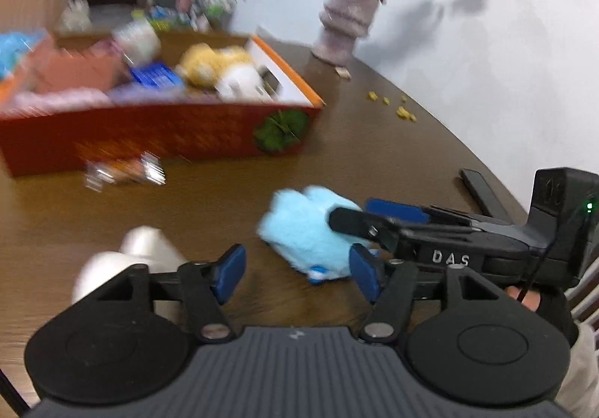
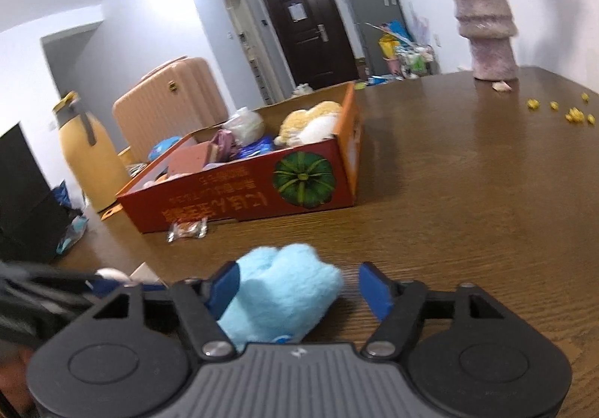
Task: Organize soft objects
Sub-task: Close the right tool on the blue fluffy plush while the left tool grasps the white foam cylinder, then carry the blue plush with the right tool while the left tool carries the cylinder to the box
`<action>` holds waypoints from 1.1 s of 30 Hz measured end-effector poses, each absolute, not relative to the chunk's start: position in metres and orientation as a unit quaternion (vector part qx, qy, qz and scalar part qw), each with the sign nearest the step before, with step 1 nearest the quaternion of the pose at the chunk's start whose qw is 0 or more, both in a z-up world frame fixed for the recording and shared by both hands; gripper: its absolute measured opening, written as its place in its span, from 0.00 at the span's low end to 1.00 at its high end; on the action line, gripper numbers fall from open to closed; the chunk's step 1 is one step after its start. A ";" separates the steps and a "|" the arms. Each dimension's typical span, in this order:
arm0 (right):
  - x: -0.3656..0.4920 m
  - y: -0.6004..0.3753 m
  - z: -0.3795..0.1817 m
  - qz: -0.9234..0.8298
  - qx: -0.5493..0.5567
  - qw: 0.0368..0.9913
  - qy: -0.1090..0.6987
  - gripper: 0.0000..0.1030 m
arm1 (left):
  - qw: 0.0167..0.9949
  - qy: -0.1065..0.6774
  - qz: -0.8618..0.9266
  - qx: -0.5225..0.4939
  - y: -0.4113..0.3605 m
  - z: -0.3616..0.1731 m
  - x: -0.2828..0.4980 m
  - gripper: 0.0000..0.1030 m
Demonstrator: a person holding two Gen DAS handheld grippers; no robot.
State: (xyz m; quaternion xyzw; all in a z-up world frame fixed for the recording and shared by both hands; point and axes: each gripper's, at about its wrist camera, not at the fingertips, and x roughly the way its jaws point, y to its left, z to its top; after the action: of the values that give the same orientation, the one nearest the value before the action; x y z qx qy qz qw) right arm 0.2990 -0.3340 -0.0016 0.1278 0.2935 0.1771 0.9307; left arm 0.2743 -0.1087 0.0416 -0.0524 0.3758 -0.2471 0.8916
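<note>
The right gripper [image 2: 297,288], jaws spread, straddles a fluffy light-blue plush toy [image 2: 279,292] lying on the brown wooden table [image 2: 468,212] in front of the red cardboard box [image 2: 239,197], while the left gripper [image 1: 297,273] gapes empty just beside the toy.

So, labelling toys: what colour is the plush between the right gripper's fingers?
Light blue plush, clearest in the right wrist view.
</note>
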 end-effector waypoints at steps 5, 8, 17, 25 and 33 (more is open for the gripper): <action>0.300 -0.315 -0.002 0.181 0.091 0.935 0.292 0.84 | 0.921 0.344 -0.183 0.004 -0.077 0.054 0.246 0.75; 0.304 -0.301 -0.003 0.177 0.057 0.936 0.300 0.84 | 0.934 0.327 -0.138 0.029 -0.063 0.051 0.238 0.81; 0.306 -0.284 -0.008 0.172 0.019 0.935 0.310 0.83 | 0.929 0.363 -0.069 0.016 -0.032 0.025 0.249 0.81; 0.303 -0.276 -0.010 0.169 0.011 0.933 0.317 0.81 | 0.923 0.377 -0.079 0.003 -0.022 0.018 0.234 0.81; 0.290 -0.271 -0.004 0.168 0.011 0.936 0.310 0.80 | 0.920 0.382 -0.084 -0.011 -0.017 0.017 0.222 0.58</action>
State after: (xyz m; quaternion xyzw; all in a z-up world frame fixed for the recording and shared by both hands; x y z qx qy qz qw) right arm 0.2896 -0.2714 -0.0044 0.0111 0.3102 0.1680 0.9356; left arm 0.2217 -0.0172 0.0166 -0.0106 0.3823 -0.0837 0.9202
